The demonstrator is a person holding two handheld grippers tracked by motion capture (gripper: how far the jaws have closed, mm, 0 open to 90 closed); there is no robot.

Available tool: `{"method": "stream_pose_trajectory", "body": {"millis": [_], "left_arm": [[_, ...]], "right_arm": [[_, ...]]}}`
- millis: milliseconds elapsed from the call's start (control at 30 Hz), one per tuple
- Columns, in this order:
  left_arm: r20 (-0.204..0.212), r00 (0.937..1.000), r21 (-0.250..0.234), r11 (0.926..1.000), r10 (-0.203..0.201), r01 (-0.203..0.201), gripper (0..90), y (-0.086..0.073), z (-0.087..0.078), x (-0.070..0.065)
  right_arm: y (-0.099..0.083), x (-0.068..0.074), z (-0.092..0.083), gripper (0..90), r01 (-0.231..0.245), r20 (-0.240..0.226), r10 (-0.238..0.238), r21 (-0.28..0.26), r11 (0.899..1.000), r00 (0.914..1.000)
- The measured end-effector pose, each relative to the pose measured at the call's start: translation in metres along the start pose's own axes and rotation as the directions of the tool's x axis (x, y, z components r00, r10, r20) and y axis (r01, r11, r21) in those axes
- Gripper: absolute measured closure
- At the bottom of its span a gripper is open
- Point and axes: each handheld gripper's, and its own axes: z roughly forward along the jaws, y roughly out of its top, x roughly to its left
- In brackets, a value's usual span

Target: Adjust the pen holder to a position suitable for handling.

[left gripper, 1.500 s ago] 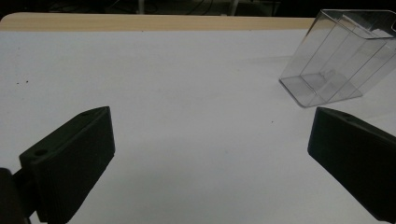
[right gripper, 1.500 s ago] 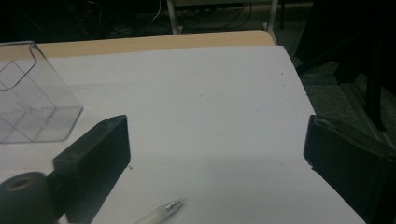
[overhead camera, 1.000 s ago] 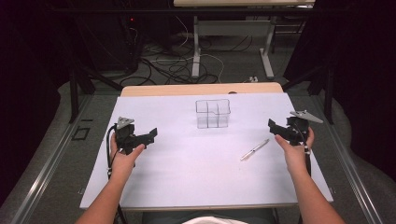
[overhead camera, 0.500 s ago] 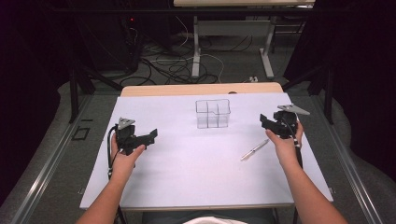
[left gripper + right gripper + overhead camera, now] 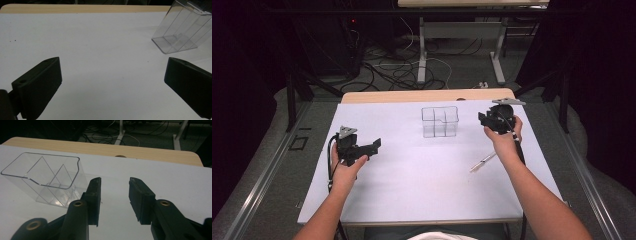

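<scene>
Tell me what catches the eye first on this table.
A clear divided box stands mid-table toward the far edge of the white sheet. The right gripper hovers just right of it, jaws just been closing with nothing between them. A thin pen-like stick lies nearer the person, and the left gripper hangs open at the left.

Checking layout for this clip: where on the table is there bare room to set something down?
Bare white table between left gripper and the pipette, and along the near edge. Tighter at the back, where the right gripper, jaws just closing on nothing, nears the clear divided organizer.
</scene>
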Motion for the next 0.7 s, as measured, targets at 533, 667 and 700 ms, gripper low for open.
{"method": "stream_pose_trajectory", "body": {"millis": [533, 667, 700], "left_arm": [[0.000, 1.0000, 0.001, 1.0000, 0.003, -0.003, 1.2, -0.001, 0.001, 0.000], [0.001, 1.0000, 0.005, 1.0000, 0.006, -0.006, 1.2, -0.001, 0.002, 0.000], [0.001, 1.0000, 0.005, 1.0000, 0.007, -0.007, 1.2, -0.001, 0.002, -0.001]], "right_arm": [[0.029, 0.033, 0.031, 88.2, 0.103, -0.003, -0.103, 0.047, 0.994, 0.9946], [0.033, 0.036, 0.040, 89.9, 0.102, -0.002, -0.102, 0.071, 0.992, 0.9948], [0.034, 0.037, 0.046, 89.9, 0.102, 0.002, -0.103, 0.078, 0.992, 0.9947]]}}
